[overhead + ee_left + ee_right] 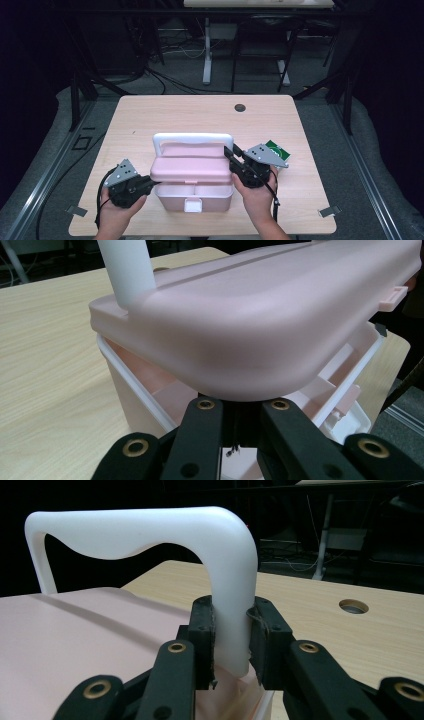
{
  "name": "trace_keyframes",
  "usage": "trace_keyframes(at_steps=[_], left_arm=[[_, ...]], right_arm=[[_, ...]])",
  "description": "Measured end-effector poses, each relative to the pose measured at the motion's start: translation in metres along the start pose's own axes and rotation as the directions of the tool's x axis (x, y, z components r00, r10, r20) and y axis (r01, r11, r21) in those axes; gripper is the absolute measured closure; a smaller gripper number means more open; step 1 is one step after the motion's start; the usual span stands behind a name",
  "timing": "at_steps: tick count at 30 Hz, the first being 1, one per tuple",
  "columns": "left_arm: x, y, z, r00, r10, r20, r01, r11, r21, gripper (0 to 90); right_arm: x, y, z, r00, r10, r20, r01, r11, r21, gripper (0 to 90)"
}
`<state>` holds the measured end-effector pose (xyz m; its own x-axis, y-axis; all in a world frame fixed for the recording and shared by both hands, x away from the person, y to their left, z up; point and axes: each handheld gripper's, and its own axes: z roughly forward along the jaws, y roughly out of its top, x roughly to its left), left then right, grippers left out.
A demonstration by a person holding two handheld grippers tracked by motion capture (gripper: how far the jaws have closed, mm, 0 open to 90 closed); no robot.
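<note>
Box: a pink storage box (192, 187) was set near the front edge of the table (150, 115), between the two hands, where both grippers could reach it.
Lid: the pink lid (191, 167) was seen raised off the white rim of the base, so that the inner compartments were partly uncovered; it seemed to be in the course of being lifted off or set back.
Handle: the white handle (150, 527) was standing upright above the lid.
Right gripper: the right gripper (231, 635) was clamped on the near upright of the handle, the pads pressed on either side of it, judged to be the grip by which the lid was carried and kept level.
Left gripper: the left gripper (239, 407) was held with its jaws together, tucked under the lid's rounded left end. Whether the edge was actually pinched could not be told; support from below seemed the purpose.
Green packet: a green packet (278, 149) was left beside the right hand, apart from the box.
</note>
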<state>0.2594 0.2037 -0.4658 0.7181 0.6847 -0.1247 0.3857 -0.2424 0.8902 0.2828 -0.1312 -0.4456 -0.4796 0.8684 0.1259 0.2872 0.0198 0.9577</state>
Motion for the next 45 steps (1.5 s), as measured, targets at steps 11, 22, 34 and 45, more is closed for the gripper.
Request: trace_keyframes(at_steps=[11,22,34,45], left_arm=[[0.001,0.004,-0.002,0.9999,-0.005,0.009,0.005,1.0,-0.004,89.7],[0.004,0.021,-0.004,1.0,-0.004,-0.006,0.004,0.9993,-0.036,89.6],[0.01,0.04,-0.003,0.9996,0.004,-0.029,-0.006,0.9964,-0.085,89.7],[0.02,0.057,0.002,0.9994,-0.017,-0.031,0.014,0.9927,-0.12,89.7]], right_arm=[[-0.003,0.001,-0.009,0.9999,-0.005,-0.01,0.005,1.0,-0.017,70.6],[-0.01,-0.001,-0.039,0.9994,-0.034,0.0,0.034,0.999,-0.032,77.0],[-0.01,-0.03,-0.036,0.9981,-0.052,-0.033,0.053,0.997,0.047,87.8],[0.016,-0.059,-0.015,0.9885,-0.099,-0.115,0.115,0.983,0.145,89.8]])
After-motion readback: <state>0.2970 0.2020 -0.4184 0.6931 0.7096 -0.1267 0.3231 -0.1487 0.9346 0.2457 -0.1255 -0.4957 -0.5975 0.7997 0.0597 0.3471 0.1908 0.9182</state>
